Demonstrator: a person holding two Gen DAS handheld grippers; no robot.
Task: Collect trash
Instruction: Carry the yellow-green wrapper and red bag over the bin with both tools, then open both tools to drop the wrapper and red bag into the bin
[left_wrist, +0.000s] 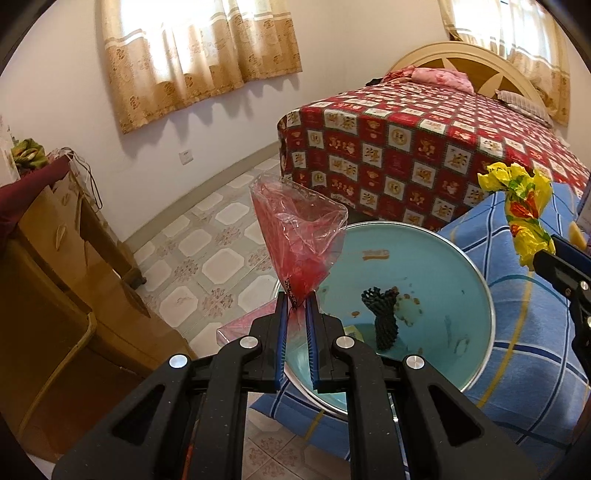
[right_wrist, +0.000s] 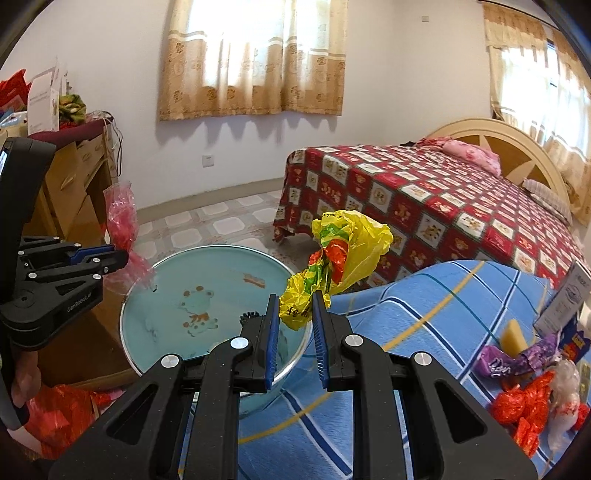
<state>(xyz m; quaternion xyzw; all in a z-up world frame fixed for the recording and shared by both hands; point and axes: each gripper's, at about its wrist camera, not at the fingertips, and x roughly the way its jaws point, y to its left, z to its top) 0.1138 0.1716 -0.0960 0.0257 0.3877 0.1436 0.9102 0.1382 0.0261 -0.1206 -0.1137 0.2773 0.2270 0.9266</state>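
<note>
Red plastic bag (left_wrist: 297, 236) pinched by its lower end in the left gripper (left_wrist: 296, 301), fanning up above the fingers, held over the near-left rim of the blue basin (left_wrist: 424, 258). Yellow wrapper (right_wrist: 343, 258), crumpled with red and green print, clamped between the right gripper (right_wrist: 295, 310) pads, held up over the basin's right edge. 2 grippers, 2 items, both off the surface. Basin holds a black mesh sleeve (left_wrist: 382, 317) standing on its floor. Basin sits on a blue plaid cloth (right_wrist: 424, 314). Further right on the cloth: purple wrapper (right_wrist: 517, 356), yellow block (right_wrist: 513, 334), red foil wrappers (right_wrist: 524, 406), well apart from the basin. Bed (right_wrist: 424, 206) with red patterned cover behind.
</note>
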